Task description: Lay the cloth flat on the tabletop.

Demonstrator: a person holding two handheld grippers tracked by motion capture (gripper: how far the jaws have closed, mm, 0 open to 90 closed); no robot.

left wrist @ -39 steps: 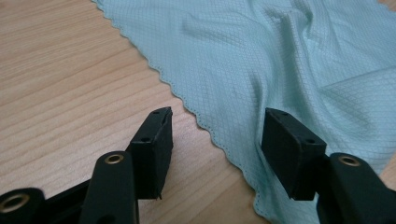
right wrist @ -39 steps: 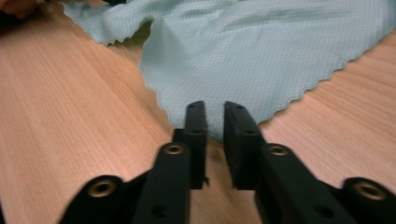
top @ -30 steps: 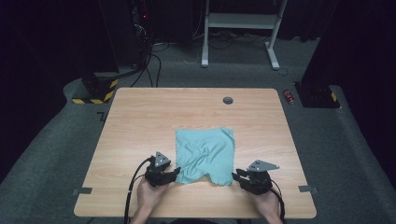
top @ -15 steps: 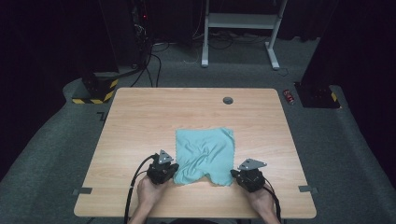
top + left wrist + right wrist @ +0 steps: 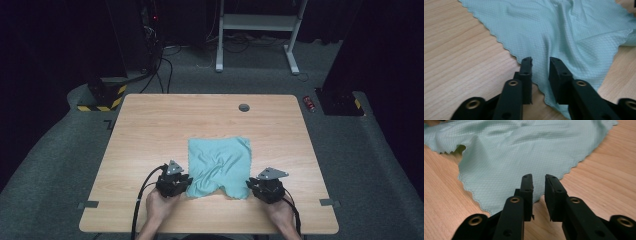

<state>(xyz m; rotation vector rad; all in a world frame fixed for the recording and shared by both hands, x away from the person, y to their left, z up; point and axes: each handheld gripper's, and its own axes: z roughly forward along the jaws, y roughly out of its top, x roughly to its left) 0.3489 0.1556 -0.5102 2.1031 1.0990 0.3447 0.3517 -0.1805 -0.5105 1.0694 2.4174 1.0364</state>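
table [image 5: 150, 130] | teal cloth [image 5: 220, 165] rumpled near front edge, between both tools | left gripper [image 5: 540, 62] and right gripper [image 5: 539, 180]: jaws just reopened, apart, straddling near corners, unclamped | step: regrasping corners | next: likely pinch both, then lift

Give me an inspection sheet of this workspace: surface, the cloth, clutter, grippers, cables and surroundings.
Surface: wooden table, with a round dark grommet near its far edge.
Job's things: teal cloth, rumpled, lying on the near half; its near edge dips inward between two corners.
Clutter: nothing seen on the table.
Grippers: left gripper at the cloth's near left corner, right gripper at its near right corner; both have just been opening, jaws apart over the fabric, pads not pressing it.
Cables: black cable trailing from the left gripper off the near edge; loose cables on the floor beyond.
Surroundings: grey carpet, white frame, yellow-black striped base, small red item on the floor.
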